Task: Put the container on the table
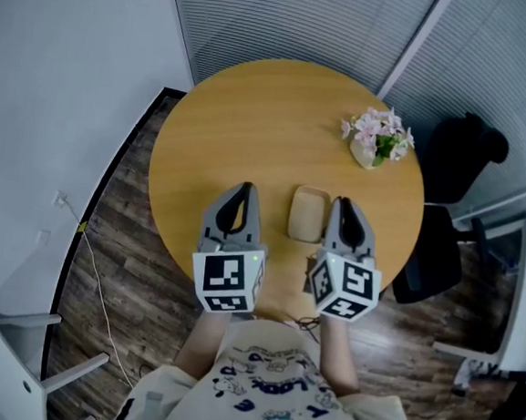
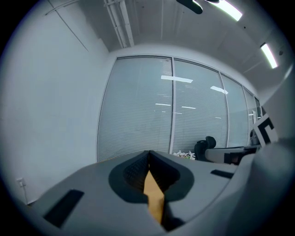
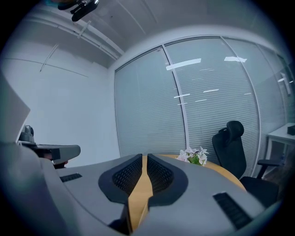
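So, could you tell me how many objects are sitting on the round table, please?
2. A beige container lies near the table's near edge, and a pot of pink flowers stands toward the far right edge. The left gripper and right gripper may hide something small.

Only the container (image 1: pixel 307 214) and flowers (image 1: pixel 377 137) interrupt the table (image 1: pixel 243 120); its left half lies bare.

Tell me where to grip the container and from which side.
I'd take the container across its narrow width, from above, with the right gripper beside it. It lies flat on the table, long sides running away from you, so those sides offer the shorter span.
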A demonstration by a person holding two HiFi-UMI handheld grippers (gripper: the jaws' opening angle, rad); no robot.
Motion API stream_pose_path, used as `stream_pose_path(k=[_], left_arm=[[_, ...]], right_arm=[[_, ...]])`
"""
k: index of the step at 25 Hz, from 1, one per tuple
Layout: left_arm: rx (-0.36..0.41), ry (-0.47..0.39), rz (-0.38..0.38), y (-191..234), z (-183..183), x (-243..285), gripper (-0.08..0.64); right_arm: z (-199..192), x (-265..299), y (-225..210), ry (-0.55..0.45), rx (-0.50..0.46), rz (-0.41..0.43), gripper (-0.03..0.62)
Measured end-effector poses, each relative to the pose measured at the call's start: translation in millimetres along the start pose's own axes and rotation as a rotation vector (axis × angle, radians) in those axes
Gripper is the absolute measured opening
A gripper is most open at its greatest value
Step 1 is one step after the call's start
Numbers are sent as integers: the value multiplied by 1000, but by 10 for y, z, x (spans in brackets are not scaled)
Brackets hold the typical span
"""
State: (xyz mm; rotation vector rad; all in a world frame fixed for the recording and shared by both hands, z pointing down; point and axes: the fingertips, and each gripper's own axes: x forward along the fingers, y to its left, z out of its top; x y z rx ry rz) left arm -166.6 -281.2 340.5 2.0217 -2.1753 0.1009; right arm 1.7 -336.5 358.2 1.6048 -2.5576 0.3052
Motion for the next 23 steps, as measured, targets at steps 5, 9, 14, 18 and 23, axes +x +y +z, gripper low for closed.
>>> stream_pose_path(k=[5,9,14,18,23], left_arm=[[4,-11,0,-18,42,-10,3],[5,-14,-2,-35,43,-24,3],[6,-16,-8,-75,59,-24,3],[12,-13,-9,-87,56,-25,3],[20,-8,-7,-59,57,-15,3]], right_arm=[[20,3,24,-5,-6,10,34],[21,-15,34,-11,-10,14,34],[35,-24,25,-11,-8,12,34],[23,-22,20,-7,-2,16,34],[26,-6,14,-2,-6,16,34]])
